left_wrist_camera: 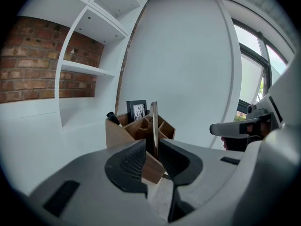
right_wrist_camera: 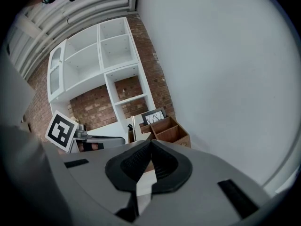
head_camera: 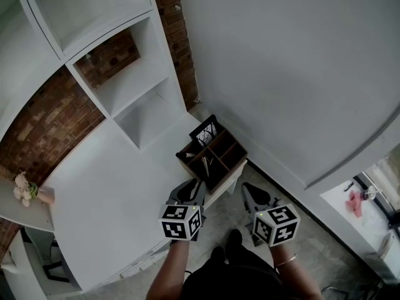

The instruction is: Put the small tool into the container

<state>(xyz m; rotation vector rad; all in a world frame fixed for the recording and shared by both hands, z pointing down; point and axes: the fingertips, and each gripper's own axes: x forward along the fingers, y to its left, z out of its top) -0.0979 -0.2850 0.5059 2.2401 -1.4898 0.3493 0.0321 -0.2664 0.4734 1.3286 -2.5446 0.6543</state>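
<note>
White surface (head_camera: 106, 192) and white shelving (head_camera: 119, 67) against a brick wall (head_camera: 50, 124), that's the setting, and now to the action: the small tool (left_wrist_camera: 154, 124), a thin flat strip, stands upright between the jaws of the left hand-held gripper (left_wrist_camera: 151, 147), which is clamped on it, the strip lying against the right-hand pad. From the head view the tool pokes out toward 1 o'clock from that gripper, right over the near compartments of the container (head_camera: 215, 155); whether its tip sits inside a compartment, I can't tell. The container is a wooden organiser with several open cells, parked on the corner of the surface close to the plain white wall. A dark cylindrical item (left_wrist_camera: 113, 118) leans out of its cell at 9 o'clock in the left gripper view. At the container's 12 o'clock edge stands a small black picture frame (head_camera: 205, 130). Over at 3 o'clock of the left one, the right hand-held gripper (right_wrist_camera: 150, 145) has its jaws pressed together with nothing between them, hanging above the floor (head_camera: 231, 217) just off the surface's edge. Far out at 9 o'clock in the head view, a little bunch of pale flowers (head_camera: 25, 189) rests on a ledge.
</note>
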